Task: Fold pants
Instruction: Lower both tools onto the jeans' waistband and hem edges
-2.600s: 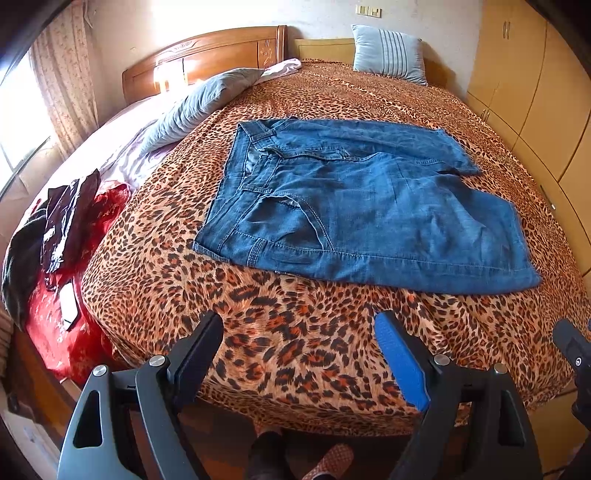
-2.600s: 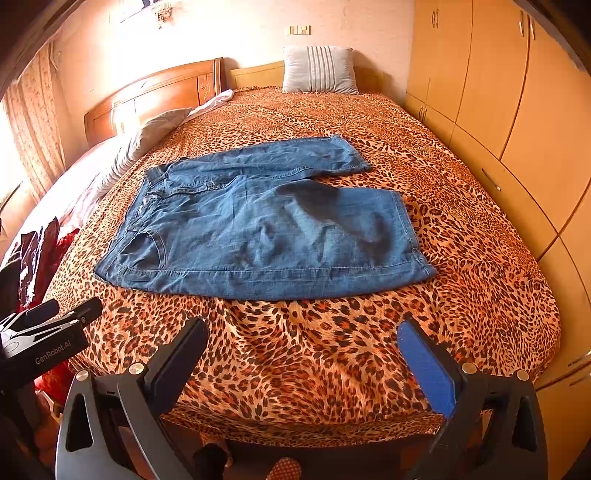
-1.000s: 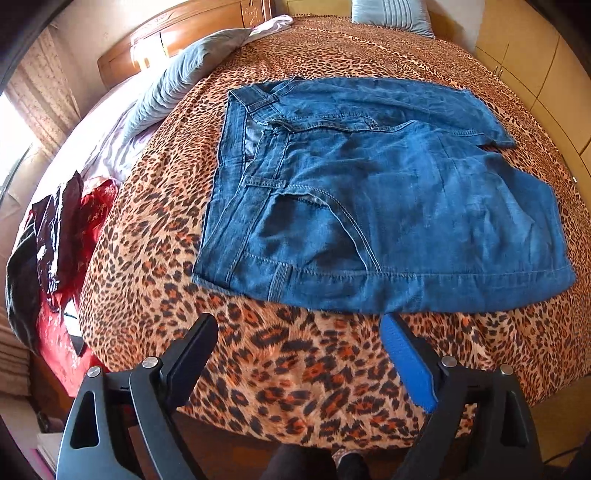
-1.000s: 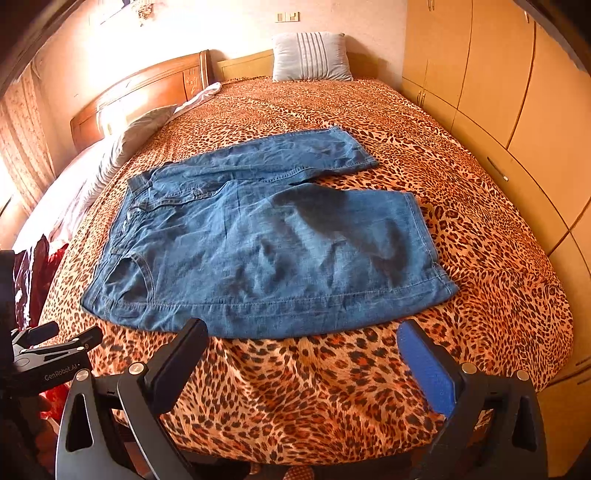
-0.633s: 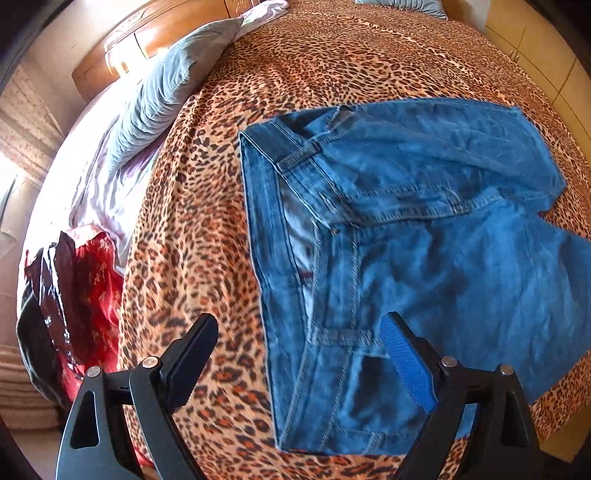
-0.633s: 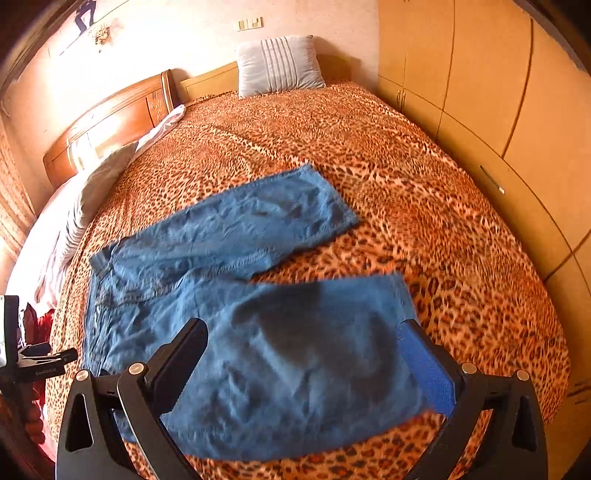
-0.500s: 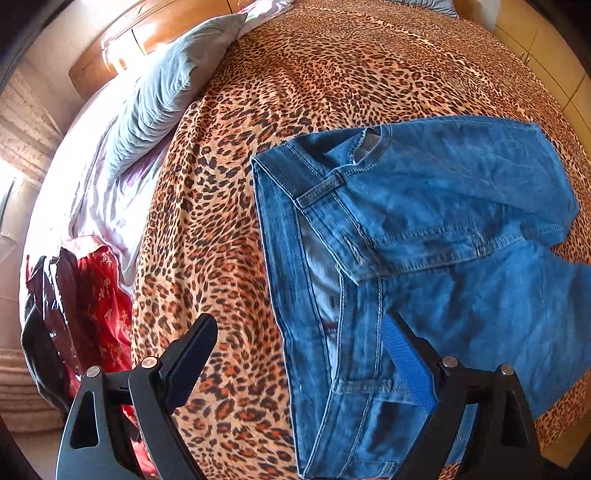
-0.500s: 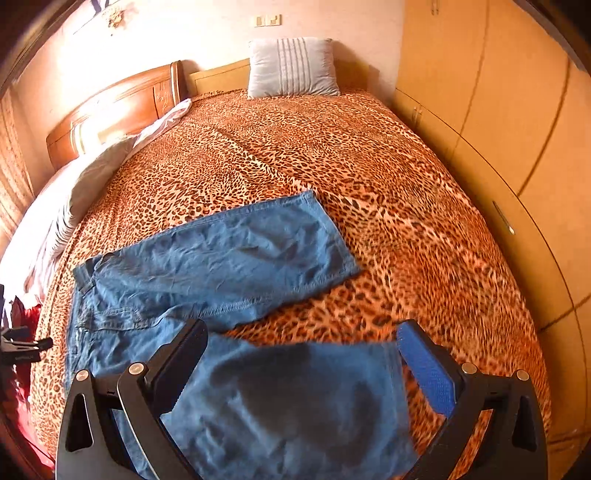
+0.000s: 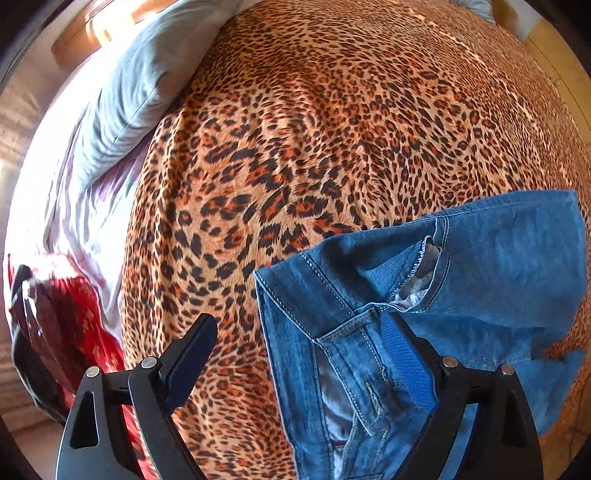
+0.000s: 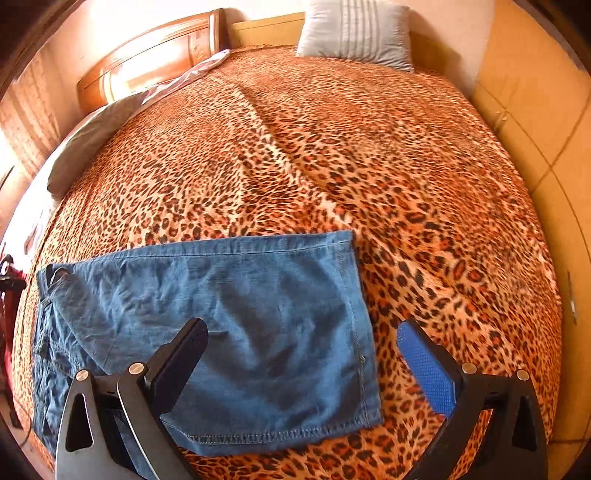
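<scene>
Blue denim pants lie flat on the leopard-print bedspread. In the left wrist view I look down on the waistband's far corner and a side pocket. My left gripper is open and empty, straddling the waistband's left edge. In the right wrist view a pant leg lies spread with its hem to the right. My right gripper is open and empty, hovering over the leg's hem end. The bedspread also shows in the right wrist view.
A grey pillow and white sheet lie at the far left; red and dark clothes hang off the bed's left side. A striped pillow and wooden headboard stand at the back. Wardrobe doors line the right.
Both grippers have moved forward from the bed's near edge over the pants, the left to the waistband's far corner, the right to the far leg's hem. Both stay open.
</scene>
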Motion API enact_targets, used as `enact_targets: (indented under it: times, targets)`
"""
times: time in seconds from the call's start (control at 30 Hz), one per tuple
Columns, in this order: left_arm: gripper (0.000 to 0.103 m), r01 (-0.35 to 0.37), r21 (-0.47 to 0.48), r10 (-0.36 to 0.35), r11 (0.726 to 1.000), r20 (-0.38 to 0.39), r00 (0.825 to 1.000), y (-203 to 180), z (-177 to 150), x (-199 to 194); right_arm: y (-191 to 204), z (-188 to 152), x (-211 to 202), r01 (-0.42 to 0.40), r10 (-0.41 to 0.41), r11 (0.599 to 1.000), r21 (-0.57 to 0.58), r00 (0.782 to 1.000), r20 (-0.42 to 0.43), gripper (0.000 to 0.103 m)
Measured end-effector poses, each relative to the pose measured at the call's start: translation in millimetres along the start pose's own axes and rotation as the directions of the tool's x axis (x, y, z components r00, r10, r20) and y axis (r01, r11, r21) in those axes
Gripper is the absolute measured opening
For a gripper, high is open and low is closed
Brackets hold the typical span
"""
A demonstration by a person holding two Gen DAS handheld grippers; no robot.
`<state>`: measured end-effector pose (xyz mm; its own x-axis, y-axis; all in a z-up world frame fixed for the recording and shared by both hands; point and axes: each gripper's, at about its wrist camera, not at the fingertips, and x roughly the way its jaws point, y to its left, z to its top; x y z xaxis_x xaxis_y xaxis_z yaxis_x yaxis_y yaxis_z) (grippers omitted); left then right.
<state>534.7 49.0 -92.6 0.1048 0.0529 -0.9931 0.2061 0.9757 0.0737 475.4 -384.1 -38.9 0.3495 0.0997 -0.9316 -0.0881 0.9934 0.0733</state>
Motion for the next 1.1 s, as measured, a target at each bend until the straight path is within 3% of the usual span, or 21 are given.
enact_targets:
  times: [0.13, 0.33, 0.43, 0.5, 0.57, 0.67, 0.73, 0.8, 0.9, 1.03, 1.1]
  targets:
    - [0.091, -0.058, 0.139, 0.058, 0.989, 0.006, 0.998, -8, 13, 7, 0, 16, 23, 0.014, -0.019, 0.995, -0.099, 0.999, -0.045, 0.103]
    - [0.091, -0.067, 0.085, 0.069, 0.994, -0.028, 0.997, 12, 30, 25, -13, 38, 46, 0.031, -0.033, 0.998, -0.061, 0.998, -0.045, 0.103]
    - [0.091, 0.015, -0.035, -0.016, 0.999, -0.048, 0.999, 33, 32, 33, -23, 43, 57, 0.040, -0.040, 0.999, -0.002, 0.998, -0.051, 0.103]
    - [0.091, 0.092, -0.137, -0.102, 0.986, -0.065, 0.993, 50, 30, 39, -34, 43, 63, 0.036, -0.033, 0.998, 0.058, 0.998, -0.056, 0.103]
    - [0.091, 0.192, -0.246, -0.214, 0.950, -0.064, 0.975, 65, 26, 48, -45, 41, 67, 0.033, -0.027, 0.993, 0.114, 0.998, -0.056, 0.103]
    - [0.091, 0.286, -0.355, -0.325, 0.890, -0.054, 0.944, 79, 20, 61, -62, 38, 72, 0.047, -0.034, 0.980, 0.192, 0.997, -0.071, 0.103]
    - [0.091, 0.294, -0.374, -0.341, 0.879, -0.065, 0.938, 81, 17, 70, -75, 34, 74, 0.046, -0.027, 0.967, 0.251, 0.997, -0.077, 0.103]
    - [0.091, 0.272, -0.372, -0.322, 0.888, -0.080, 0.943, 80, 17, 78, -89, 29, 77, 0.051, -0.025, 0.945, 0.322, 0.996, -0.085, 0.103]
    - [0.091, 0.283, -0.370, -0.339, 0.885, -0.094, 0.936, 76, 17, 87, -104, 22, 82, 0.046, -0.005, 0.911, 0.409, 0.995, -0.101, 0.103]
    - [0.093, 0.256, -0.352, -0.307, 0.900, -0.097, 0.947, 71, 18, 91, -100, 22, 93, 0.093, -0.038, 0.921, 0.378, 0.988, -0.151, 0.103]
    - [0.093, 0.274, -0.356, -0.324, 0.893, -0.088, 0.942, 71, 19, 88, -99, 24, 90, 0.106, -0.065, 0.920, 0.378, 0.991, -0.119, 0.103]
